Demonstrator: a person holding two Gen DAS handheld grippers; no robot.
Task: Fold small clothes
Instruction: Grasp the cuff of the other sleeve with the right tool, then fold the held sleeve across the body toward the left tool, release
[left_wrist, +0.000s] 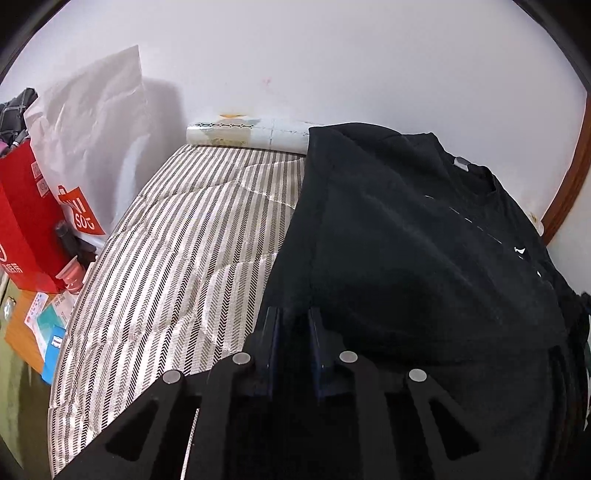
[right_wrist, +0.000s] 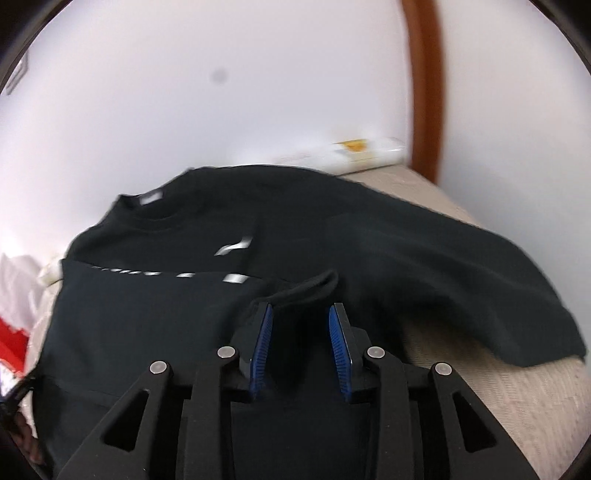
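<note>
A black T-shirt (left_wrist: 424, 236) with white print lies on the striped mattress (left_wrist: 184, 251), partly folded over itself. My left gripper (left_wrist: 295, 317) sits low at the shirt's left edge with its jaws a small gap apart and dark cloth between them; whether it grips is unclear. In the right wrist view the T-shirt (right_wrist: 332, 236) spreads ahead, collar at far left. My right gripper (right_wrist: 301, 314) is open, its blue pads (right_wrist: 264, 332) apart, with a raised fold of the shirt hem (right_wrist: 314, 286) just ahead and between them.
A rolled white paper (left_wrist: 247, 134) lies at the mattress's far end by the wall. A red box (left_wrist: 26, 214), a white bag (left_wrist: 92, 122), bottles and small packets crowd the left side. A brown wooden frame (right_wrist: 424, 85) rises at the right.
</note>
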